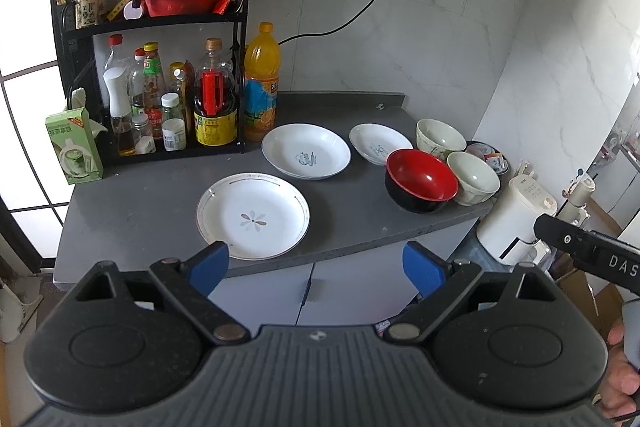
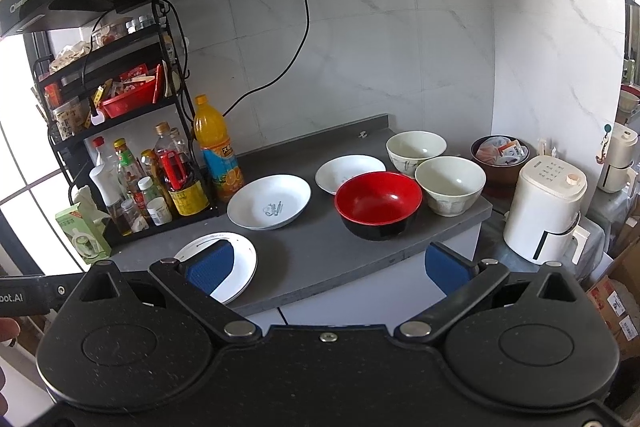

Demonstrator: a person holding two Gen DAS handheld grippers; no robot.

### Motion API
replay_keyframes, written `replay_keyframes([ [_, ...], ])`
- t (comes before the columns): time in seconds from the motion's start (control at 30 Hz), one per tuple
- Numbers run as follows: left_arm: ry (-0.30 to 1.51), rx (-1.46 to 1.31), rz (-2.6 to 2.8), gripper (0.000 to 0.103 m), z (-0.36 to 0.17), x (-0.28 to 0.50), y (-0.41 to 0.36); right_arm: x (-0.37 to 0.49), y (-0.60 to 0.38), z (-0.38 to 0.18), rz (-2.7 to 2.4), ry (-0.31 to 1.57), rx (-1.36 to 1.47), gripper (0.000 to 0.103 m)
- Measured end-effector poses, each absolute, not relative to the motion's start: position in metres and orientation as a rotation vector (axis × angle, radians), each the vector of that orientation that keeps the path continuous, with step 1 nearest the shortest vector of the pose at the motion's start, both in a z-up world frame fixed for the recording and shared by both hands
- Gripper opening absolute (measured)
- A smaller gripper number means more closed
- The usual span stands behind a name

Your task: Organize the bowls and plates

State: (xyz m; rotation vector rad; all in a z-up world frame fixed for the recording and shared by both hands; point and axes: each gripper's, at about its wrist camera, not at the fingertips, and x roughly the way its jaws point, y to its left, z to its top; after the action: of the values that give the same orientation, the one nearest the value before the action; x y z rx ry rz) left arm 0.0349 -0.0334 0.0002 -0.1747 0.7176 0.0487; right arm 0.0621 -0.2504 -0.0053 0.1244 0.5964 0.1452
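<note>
Three white plates lie apart on the grey counter [image 1: 152, 211]: a flower-patterned plate [image 1: 253, 215] [image 2: 240, 259] nearest the front edge, a deeper plate with a blue mark [image 1: 306, 155] [image 2: 269, 201] behind it, and a small plate [image 1: 378, 148] [image 2: 349, 173] to the right. A red-and-black bowl [image 1: 420, 185] [image 2: 378, 205] stands beside two cream bowls [image 1: 472, 177] [image 2: 450, 185], [image 1: 439, 138] [image 2: 415, 151]. My left gripper [image 1: 316, 267] hangs open in front of the counter edge, empty. My right gripper [image 2: 330, 265] is open too, empty, its left pad [image 2: 210, 265] overlapping the flower plate in view.
A black rack [image 1: 160, 27] of sauce bottles and an orange juice bottle [image 1: 261, 83] stand at the back left, with a green carton [image 1: 74, 147] beside them. A dark bowl of packets [image 2: 500, 157] and a white appliance [image 2: 546, 211] sit to the right. A cable [image 2: 296, 55] hangs from the wall socket.
</note>
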Motion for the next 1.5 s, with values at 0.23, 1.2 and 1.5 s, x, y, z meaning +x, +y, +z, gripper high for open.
replay_keyframes([
  [0.23,0.729,-0.181,0.038,0.093,-0.003,0.033,-0.024,0.054,-0.244,-0.006,0.127,0.598,0.124,0.103],
  [1.2,0.734,-0.08,-0.107,0.093,-0.01,0.092,-0.049,0.085,-0.288,-0.025,-0.072,0.532,0.178,0.102],
  [1.5,0.724,-0.087,-0.068,0.093,-0.014,0.153,-0.093,0.154,-0.334,-0.047,-0.038,0.578,0.166,0.102],
])
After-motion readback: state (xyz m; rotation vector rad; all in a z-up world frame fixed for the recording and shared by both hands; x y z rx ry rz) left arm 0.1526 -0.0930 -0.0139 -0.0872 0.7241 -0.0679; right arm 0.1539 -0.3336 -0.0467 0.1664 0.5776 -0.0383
